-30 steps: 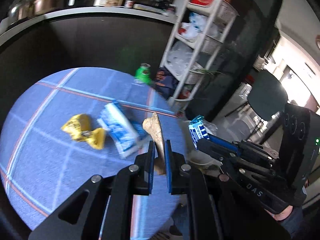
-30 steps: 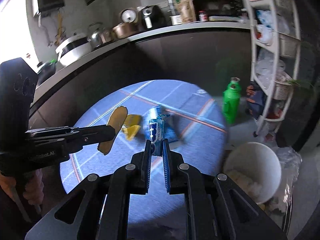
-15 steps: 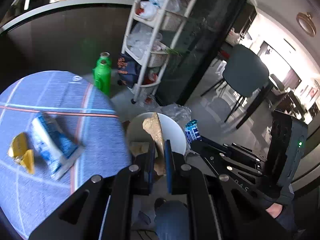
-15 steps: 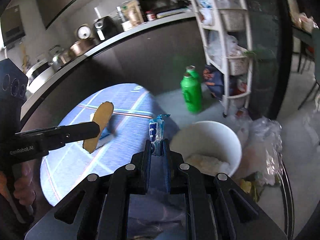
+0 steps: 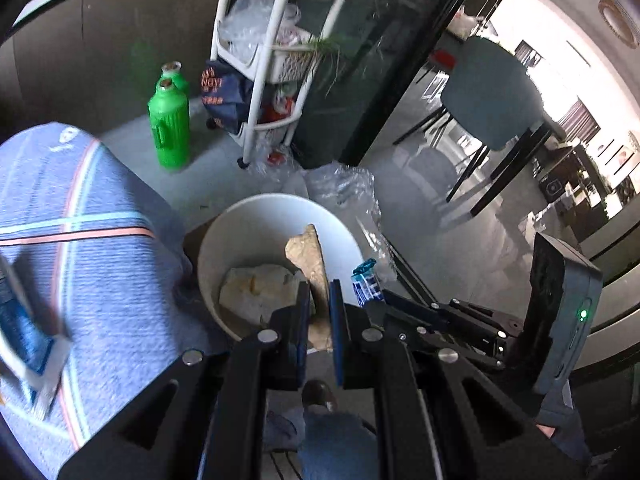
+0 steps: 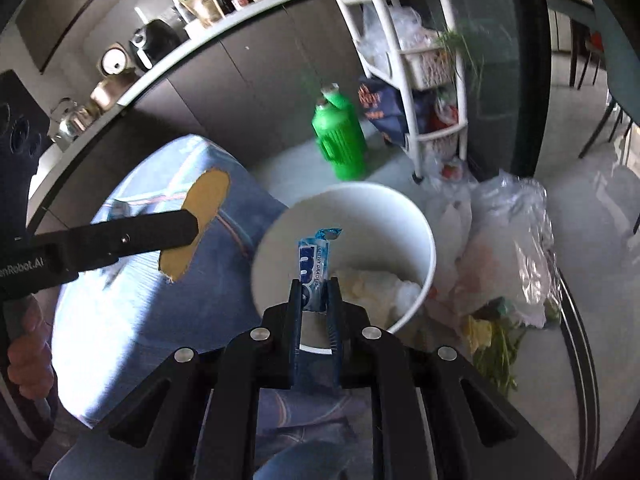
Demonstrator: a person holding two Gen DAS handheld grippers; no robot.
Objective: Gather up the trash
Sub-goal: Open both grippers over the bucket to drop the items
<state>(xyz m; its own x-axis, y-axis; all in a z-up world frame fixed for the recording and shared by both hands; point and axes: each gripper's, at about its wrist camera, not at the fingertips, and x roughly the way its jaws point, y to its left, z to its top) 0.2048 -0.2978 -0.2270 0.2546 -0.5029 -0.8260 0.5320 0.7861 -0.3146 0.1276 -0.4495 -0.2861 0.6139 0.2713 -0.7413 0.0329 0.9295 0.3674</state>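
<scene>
My left gripper (image 5: 319, 292) is shut on a tan scrap of peel (image 5: 310, 264) and holds it over the white bin (image 5: 240, 216). My right gripper (image 6: 315, 290) is shut on a blue candy wrapper (image 6: 314, 262) and holds it above the same white bin (image 6: 400, 204). The bin has crumpled white paper (image 5: 256, 288) at its bottom. The right gripper and its wrapper (image 5: 366, 286) show at the right in the left wrist view. The left gripper and its peel (image 6: 200, 208) show at the left in the right wrist view.
A round table with a blue striped cloth (image 5: 80, 248) is left of the bin, with a blue-white packet (image 5: 28, 336) on it. A green bottle (image 5: 170, 128), a white shelf cart (image 5: 272, 60), a clear plastic bag (image 6: 508, 248) and a chair (image 5: 492, 100) stand around.
Both grippers have swung right from over the table to above the white bin, each still holding its piece of trash. The yellow wrapper has left the view.
</scene>
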